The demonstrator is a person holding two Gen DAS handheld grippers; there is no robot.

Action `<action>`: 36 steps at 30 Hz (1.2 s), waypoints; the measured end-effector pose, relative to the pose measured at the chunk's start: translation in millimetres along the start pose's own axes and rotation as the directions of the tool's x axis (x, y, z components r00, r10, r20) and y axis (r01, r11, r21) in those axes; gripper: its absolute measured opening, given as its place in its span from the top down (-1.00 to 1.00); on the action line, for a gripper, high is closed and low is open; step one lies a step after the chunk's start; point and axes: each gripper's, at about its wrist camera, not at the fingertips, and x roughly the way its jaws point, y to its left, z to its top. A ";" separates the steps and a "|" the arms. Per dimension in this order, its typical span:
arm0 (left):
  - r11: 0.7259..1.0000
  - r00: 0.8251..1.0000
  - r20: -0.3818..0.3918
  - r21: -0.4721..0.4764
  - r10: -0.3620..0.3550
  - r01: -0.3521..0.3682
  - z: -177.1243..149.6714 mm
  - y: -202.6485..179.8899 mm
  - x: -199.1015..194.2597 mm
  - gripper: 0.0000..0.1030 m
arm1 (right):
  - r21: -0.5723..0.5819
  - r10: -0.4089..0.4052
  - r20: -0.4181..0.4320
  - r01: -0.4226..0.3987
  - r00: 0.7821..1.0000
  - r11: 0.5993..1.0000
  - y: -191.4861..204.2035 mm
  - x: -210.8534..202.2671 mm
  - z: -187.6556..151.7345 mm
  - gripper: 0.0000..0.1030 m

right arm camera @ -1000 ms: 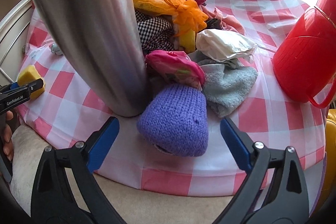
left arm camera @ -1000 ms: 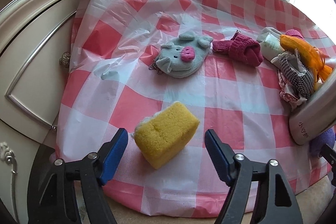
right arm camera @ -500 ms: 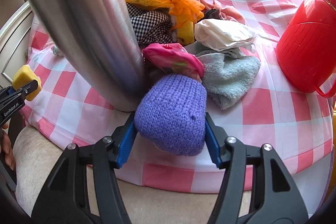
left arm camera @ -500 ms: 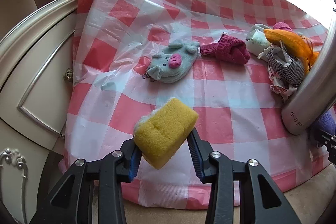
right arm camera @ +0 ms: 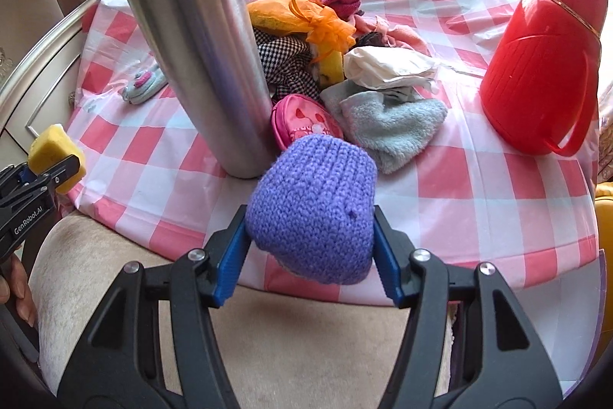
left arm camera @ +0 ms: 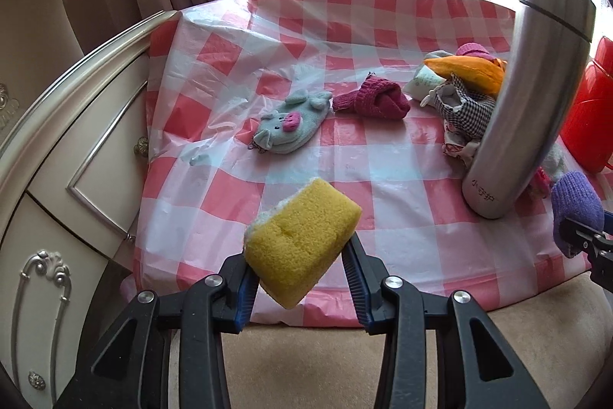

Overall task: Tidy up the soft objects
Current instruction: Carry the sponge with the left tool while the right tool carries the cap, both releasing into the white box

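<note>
the left gripper (left arm camera: 299, 278) grasps one yellow sponge (left arm camera: 302, 240), lifted clear of the checked tablecloth (left arm camera: 383, 156); the right gripper (right arm camera: 310, 255) clamps one purple knit hat (right arm camera: 314, 206) above the table's near edge. one steel flask (right arm camera: 199, 37) hides part of the pile of soft things (right arm camera: 345, 56), too tangled to count. one red jug (right arm camera: 544, 64) stands right. one grey pig toy (left arm camera: 291, 127) and one magenta sock (left arm camera: 375, 98) lie apart.

"GenRobot.AI" stands in white on the black left gripper (right arm camera: 57, 175). The steel flask (left arm camera: 525, 110) bears small dark characters near its base, too small to read.
</note>
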 end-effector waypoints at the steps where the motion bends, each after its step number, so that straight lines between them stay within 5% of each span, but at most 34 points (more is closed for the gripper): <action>1: 1.000 1.000 0.002 0.002 -0.002 0.002 -1.4 -2.1 -2.9 0.18 | 0.003 0.001 0.002 -0.001 1.000 1.000 2.1 -1.3 0.2 -0.22; 21: 0.986 0.993 0.022 0.130 -0.113 0.109 -13.8 -85.4 -54.6 0.18 | 0.121 -0.011 0.067 0.003 0.998 0.993 -62.8 -58.7 -50.0 -0.21; 36: 0.893 0.941 -0.045 0.302 -0.335 0.332 -27.9 -210.7 -91.1 0.18 | 0.250 -0.125 0.074 0.103 0.989 0.963 -146.3 -97.6 -94.8 -0.21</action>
